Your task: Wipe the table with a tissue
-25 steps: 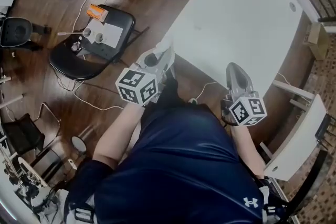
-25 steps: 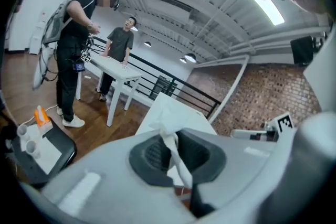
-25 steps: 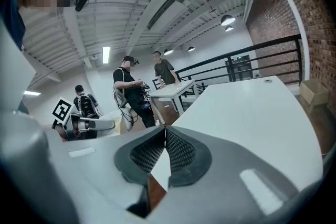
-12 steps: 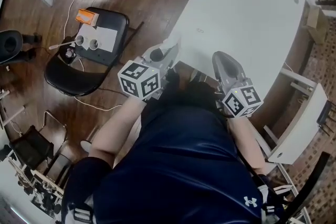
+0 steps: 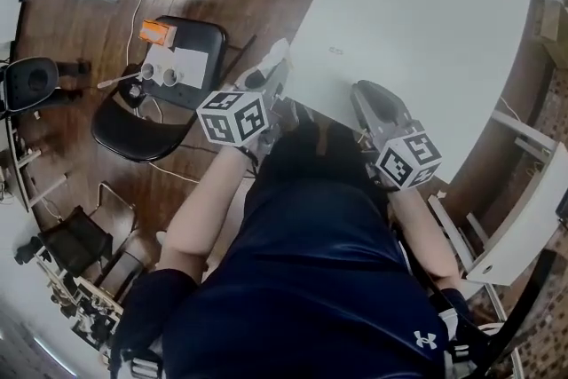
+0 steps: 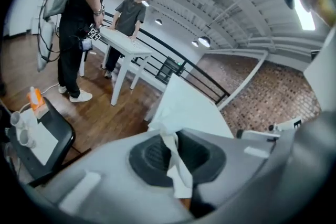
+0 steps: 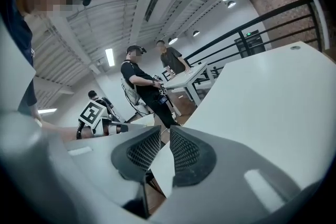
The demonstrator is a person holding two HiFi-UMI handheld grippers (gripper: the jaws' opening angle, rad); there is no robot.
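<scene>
The white table (image 5: pixel 417 22) fills the upper right of the head view. My left gripper (image 5: pixel 273 74) is at the table's near left corner, shut on a white tissue (image 5: pixel 279 51). In the left gripper view the crumpled tissue (image 6: pixel 177 170) hangs pinched between the dark pads of that gripper (image 6: pixel 170 136), with the table (image 6: pixel 184 107) just beyond. My right gripper (image 5: pixel 364 91) hovers at the table's near edge. In the right gripper view its jaws (image 7: pixel 164 131) stand a narrow gap apart with nothing between them, and the tabletop (image 7: pixel 262 102) stretches ahead.
A black chair (image 5: pixel 120 124) on the wooden floor to the left carries paper cups, a sheet and an orange box (image 5: pixel 158 33). A white bench (image 5: pixel 524 217) stands at right. People stand by a second white table (image 6: pixel 126 44) further off.
Both grippers have shifted towards the table's near edge, the right one sliding leftwards. The left gripper still pinches the tissue.
</scene>
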